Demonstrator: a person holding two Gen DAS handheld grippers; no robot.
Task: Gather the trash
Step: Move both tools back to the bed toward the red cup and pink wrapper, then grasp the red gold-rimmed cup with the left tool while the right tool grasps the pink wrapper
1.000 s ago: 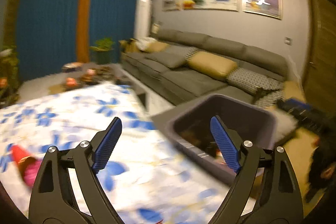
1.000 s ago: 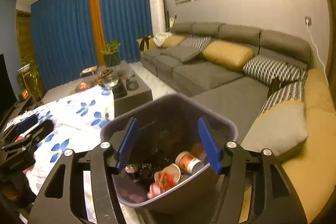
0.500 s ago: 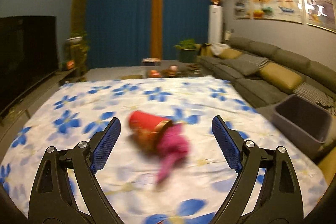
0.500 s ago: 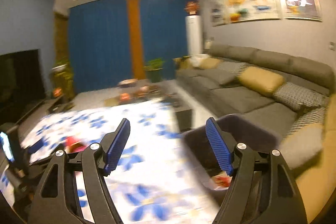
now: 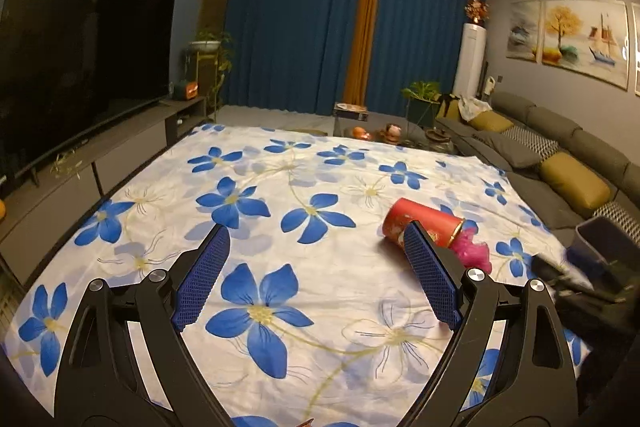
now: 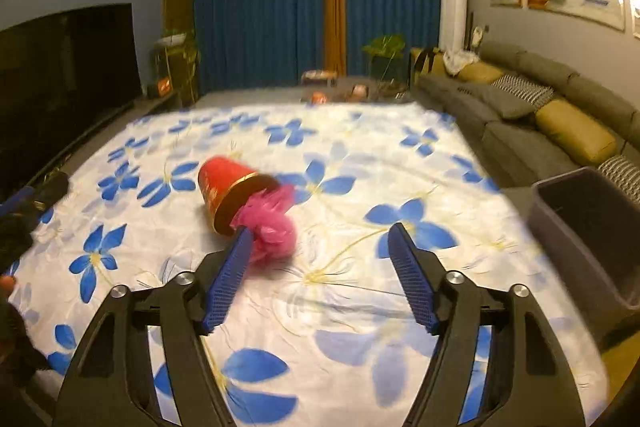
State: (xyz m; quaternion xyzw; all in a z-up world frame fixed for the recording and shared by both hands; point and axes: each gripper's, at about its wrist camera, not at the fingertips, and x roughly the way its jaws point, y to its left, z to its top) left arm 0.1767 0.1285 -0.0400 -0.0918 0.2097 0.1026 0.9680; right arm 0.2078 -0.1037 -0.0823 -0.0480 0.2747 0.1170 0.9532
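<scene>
A flowered cloth [image 5: 304, 187] is shown spread wide, with a television [image 5: 76, 67] at the left and a sofa [image 5: 560, 163] at the right. The left gripper [image 5: 316, 259] is held open above the cloth, nothing between its jaws. A red cup [image 5: 424, 223] is seen lying on its side on the cloth, pink wrapping [image 5: 472, 255] spilling from its mouth; in the right wrist view the cup [image 6: 228, 187] lies just beyond the left finger. The right gripper [image 6: 320, 259] is open and empty, its jaws having just been closing. A grey bin [image 6: 588, 231] stands at the cloth's right edge.
</scene>
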